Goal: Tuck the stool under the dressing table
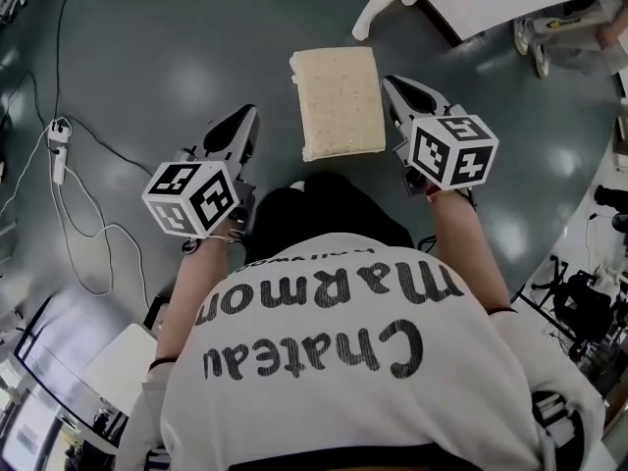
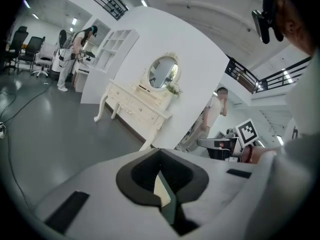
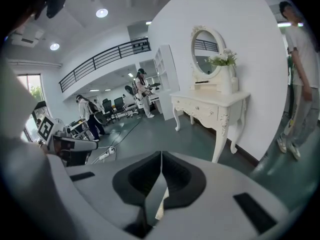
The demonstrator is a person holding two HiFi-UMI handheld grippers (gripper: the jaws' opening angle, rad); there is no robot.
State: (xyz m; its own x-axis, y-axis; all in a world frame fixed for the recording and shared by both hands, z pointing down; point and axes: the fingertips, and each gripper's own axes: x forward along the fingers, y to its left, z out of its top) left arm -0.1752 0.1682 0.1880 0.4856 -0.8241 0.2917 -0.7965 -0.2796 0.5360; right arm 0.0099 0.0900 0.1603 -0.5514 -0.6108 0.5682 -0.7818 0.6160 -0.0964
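Note:
The stool's cream cushion [image 1: 339, 101] lies on the dark floor just ahead of me, seen from above. My left gripper [image 1: 243, 118] hangs a short way left of it, and my right gripper [image 1: 394, 88] is close beside its right edge. Both are shut with nothing held. A curved white leg of the dressing table [image 1: 377, 4] stands beyond the stool. In the left gripper view the left gripper [image 2: 160, 160] points toward the dressing table [image 2: 137, 104] with its oval mirror. The right gripper [image 3: 161, 165] faces the same dressing table [image 3: 210, 106]. A cream sliver shows below each pair of jaws.
A power strip [image 1: 57, 135] and white cable lie on the floor at the left. A person's feet [image 1: 530, 42] stand by the table at the upper right. Dark equipment [image 1: 579, 302] sits at the right, and a person [image 2: 67, 54] stands far off.

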